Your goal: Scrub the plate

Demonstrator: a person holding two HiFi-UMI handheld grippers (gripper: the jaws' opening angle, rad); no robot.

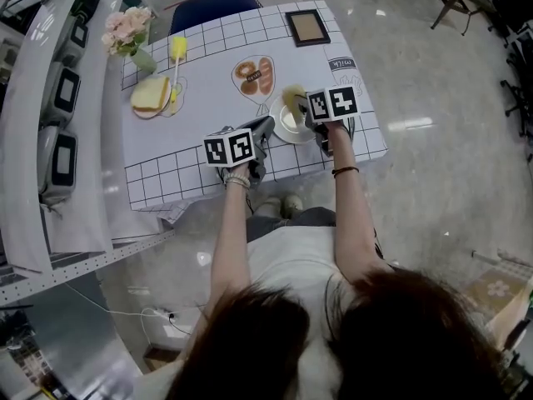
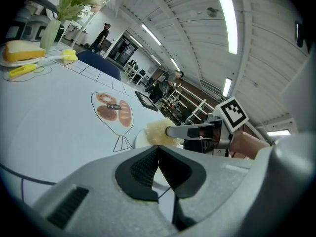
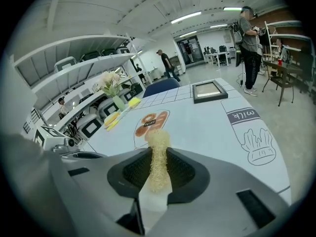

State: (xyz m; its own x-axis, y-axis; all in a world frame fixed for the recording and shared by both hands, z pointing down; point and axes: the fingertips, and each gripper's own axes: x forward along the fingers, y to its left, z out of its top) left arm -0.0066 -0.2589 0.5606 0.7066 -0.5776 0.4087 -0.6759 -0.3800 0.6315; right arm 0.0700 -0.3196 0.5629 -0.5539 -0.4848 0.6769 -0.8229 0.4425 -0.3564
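A small white plate (image 1: 291, 132) lies near the table's front edge, and its rim (image 2: 141, 138) shows pale just past my left jaws. My left gripper (image 1: 267, 125) (image 2: 158, 150) is shut on the plate's near-left rim. My right gripper (image 1: 301, 107) (image 3: 158, 158) is shut on a straw-yellow mesh scrubber (image 1: 291, 97) (image 3: 159, 138) and holds it over the plate's far side. From the left gripper view the scrubber (image 2: 159, 132) sticks out of the right gripper (image 2: 171, 131) above the plate. The right gripper's own body hides the plate in the right gripper view.
The white checked tablecloth (image 1: 183, 157) carries printed bread (image 1: 254, 75) and milk (image 1: 343, 63) drawings. A slice of bread on a plate (image 1: 151, 97), a yellow brush (image 1: 177, 52), a flower vase (image 1: 129, 32) and a dark picture frame (image 1: 306, 27) sit farther back. Shelves with appliances (image 1: 62, 98) run along the left.
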